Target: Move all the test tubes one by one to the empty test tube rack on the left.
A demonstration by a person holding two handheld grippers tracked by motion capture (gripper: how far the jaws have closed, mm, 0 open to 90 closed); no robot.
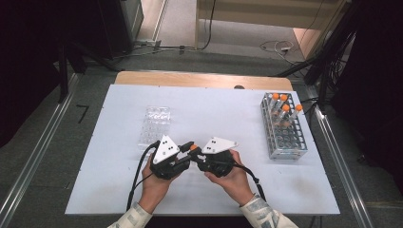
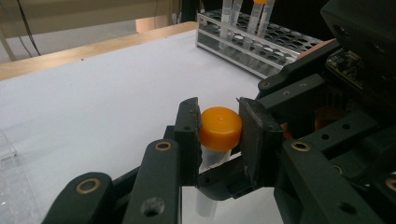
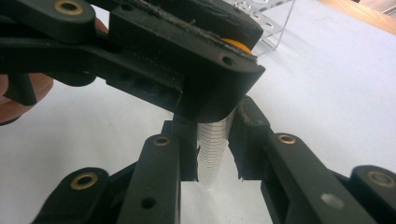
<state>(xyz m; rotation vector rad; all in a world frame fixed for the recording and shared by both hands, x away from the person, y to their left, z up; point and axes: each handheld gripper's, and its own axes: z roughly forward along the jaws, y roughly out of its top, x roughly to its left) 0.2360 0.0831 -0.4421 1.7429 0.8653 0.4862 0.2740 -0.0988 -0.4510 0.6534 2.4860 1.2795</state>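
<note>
Upright tube, orange cap uppermost

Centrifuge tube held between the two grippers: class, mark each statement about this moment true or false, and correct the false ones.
1. The left gripper grips the orange cap of the tube. True.
2. The right gripper holds the tube's clear body. True.
3. The tube rack is empty. False: several orange-capped tubes stand in it.
4. The clear well plate lies right of the rack. False: it lies to its left.
</note>
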